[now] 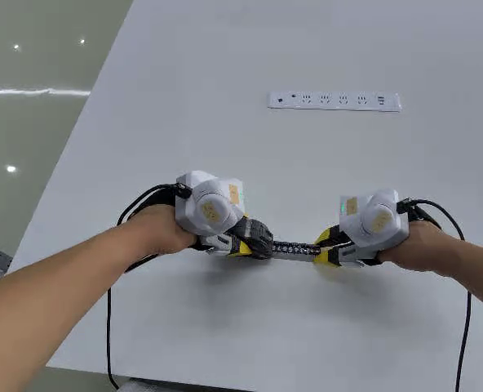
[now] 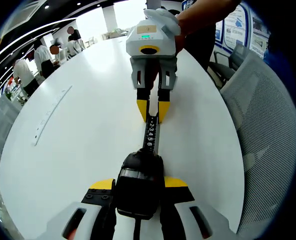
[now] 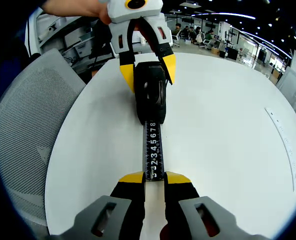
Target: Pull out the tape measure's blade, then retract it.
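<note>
A black tape measure case (image 1: 256,238) (image 2: 139,185) (image 3: 150,94) sits between the yellow-tipped jaws of my left gripper (image 1: 243,245) (image 2: 138,184) (image 3: 147,70), which is shut on it. A short length of black blade (image 1: 294,249) (image 2: 151,134) (image 3: 153,152) with white numbers runs out of the case. My right gripper (image 1: 323,249) (image 3: 153,177) (image 2: 153,107) is shut on the blade's end. Both grippers are held low over the white table (image 1: 307,163), facing each other.
A white power strip (image 1: 334,100) (image 2: 52,114) (image 3: 284,145) lies flat farther back on the table. Mesh office chairs (image 2: 268,125) (image 3: 28,130) stand beside the table's edge. Black cables (image 1: 111,327) trail from both grippers toward me. People stand in the background of the left gripper view.
</note>
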`<state>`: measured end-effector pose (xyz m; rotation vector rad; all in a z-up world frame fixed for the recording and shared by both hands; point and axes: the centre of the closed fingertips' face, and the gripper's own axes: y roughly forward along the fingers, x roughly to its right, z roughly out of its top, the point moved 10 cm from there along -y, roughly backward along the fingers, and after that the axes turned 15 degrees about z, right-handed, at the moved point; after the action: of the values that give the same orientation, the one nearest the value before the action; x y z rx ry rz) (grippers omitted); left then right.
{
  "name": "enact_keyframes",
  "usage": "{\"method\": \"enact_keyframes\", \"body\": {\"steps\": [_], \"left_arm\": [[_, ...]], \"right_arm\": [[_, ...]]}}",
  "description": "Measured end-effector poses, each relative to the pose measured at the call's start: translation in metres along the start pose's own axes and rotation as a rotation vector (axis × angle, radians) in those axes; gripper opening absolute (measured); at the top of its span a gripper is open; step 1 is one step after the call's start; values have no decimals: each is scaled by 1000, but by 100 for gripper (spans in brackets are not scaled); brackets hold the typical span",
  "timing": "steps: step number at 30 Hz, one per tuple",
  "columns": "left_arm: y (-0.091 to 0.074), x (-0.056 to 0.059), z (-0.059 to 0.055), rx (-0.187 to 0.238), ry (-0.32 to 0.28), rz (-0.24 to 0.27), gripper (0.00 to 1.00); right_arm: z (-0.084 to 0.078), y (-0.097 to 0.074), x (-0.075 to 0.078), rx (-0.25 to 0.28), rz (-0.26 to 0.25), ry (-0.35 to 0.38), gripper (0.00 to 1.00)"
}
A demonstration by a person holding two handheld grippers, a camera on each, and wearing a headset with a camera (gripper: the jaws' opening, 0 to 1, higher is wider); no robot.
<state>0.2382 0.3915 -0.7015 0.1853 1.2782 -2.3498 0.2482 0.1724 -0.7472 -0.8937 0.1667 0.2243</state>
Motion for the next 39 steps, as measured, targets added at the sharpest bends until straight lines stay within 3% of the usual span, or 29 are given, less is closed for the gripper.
{"method": "enact_keyframes", "body": {"steps": [21,39], "left_arm": [[0,0,1,-4,10,-4,30],[1,0,2,-9,13,-4,30]], "right_arm": [[-19,-16,-3,-15,-9,19,9],[-42,-41,-13,-36,-23,40,9]]}}
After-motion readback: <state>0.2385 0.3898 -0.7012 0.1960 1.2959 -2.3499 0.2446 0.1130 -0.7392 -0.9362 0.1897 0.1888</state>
